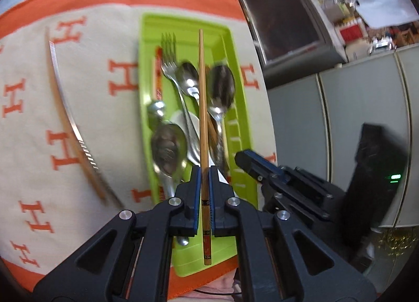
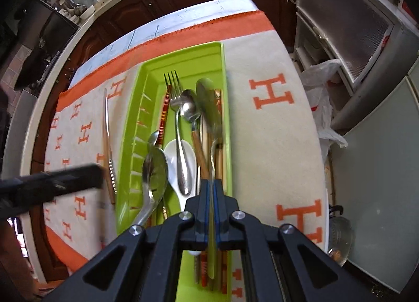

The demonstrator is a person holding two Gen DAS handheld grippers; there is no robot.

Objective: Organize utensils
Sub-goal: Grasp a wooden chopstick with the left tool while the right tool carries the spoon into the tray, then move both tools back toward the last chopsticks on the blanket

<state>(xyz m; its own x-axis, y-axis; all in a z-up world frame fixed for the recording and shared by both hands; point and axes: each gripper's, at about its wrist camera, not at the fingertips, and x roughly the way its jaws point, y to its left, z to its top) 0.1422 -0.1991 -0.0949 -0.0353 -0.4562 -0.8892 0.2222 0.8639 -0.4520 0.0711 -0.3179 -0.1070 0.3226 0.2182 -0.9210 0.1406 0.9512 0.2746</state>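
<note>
Bamboo chopstick (image 1: 202,108) is clamped by the left gripper (image 1: 204,173) above the green tray (image 1: 237,108). A blurred spoon (image 2: 209,108) is pinched by the right gripper (image 2: 211,186). A knife (image 1: 69,116) is seen left of the tray on the cloth (image 1: 28,124).

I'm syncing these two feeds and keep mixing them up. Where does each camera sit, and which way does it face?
Left wrist: rides the left gripper, looking steeply down its fingers at the green tray; the jaws pinch a chopstick, and the right gripper enters at right.
Right wrist: rides the right gripper, looking down at the tray; shut on a blurred spoon; the left gripper enters at left.
Shared: tray, fork, knife on the cloth.
</note>
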